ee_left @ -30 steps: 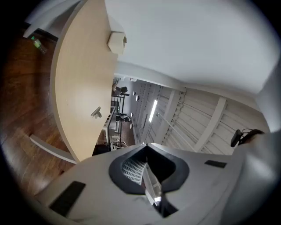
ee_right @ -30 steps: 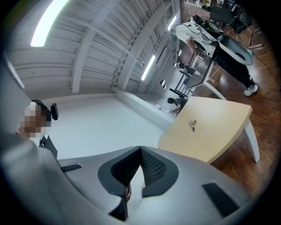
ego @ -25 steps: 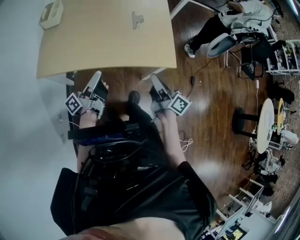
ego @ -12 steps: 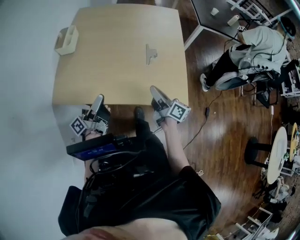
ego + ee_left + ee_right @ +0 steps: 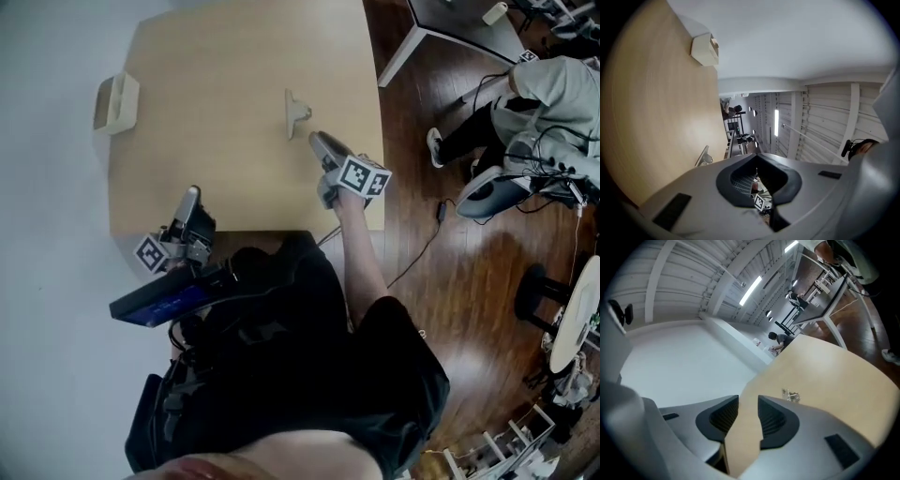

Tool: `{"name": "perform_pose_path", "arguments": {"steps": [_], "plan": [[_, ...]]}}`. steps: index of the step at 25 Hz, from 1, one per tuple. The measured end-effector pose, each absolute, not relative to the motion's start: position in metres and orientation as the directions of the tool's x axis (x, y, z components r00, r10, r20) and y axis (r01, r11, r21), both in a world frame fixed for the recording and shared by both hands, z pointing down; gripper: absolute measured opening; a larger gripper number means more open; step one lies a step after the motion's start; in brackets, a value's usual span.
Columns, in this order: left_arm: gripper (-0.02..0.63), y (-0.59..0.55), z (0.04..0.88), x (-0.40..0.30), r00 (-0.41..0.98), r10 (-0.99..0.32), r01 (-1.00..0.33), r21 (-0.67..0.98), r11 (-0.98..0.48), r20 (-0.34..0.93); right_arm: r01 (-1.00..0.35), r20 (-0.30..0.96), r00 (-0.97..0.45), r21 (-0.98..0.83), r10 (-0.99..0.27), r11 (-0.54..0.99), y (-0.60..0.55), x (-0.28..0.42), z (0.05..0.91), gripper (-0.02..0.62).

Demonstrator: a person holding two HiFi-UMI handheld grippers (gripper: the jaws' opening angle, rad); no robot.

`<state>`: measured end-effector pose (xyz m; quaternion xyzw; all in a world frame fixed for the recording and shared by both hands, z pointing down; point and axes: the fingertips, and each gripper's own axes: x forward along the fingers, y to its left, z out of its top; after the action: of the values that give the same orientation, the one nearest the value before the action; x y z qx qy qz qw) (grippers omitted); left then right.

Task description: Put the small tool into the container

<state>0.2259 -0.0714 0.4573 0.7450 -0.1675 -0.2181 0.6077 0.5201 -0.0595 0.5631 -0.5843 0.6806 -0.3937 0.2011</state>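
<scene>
Over table (image 5: 216,112), newly arrived, right gripper (image 5: 316,140), jaws just parted, empty; left gripper (image 5: 190,194) closed.

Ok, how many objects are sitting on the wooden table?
2. The small tool lies toward the table's right side, just beyond the right gripper; the container sits at the left edge. The gripper covers a small patch of tabletop.

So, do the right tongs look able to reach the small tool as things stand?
Probably yes: the right tongs, jaws just opened and empty, hover just short of the small tool, with only bare table between.
</scene>
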Motion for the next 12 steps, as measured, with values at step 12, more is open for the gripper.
{"name": "perform_pose_path", "arguments": {"steps": [12], "plan": [[-0.003, -0.093, 0.459, 0.235, 0.834, -0.547, -0.046, 0.979, -0.196, -0.071, -0.742, 0.385, -0.215, -0.662, -0.898, -0.106, -0.17, 0.574, 0.657, 0.161]]}}
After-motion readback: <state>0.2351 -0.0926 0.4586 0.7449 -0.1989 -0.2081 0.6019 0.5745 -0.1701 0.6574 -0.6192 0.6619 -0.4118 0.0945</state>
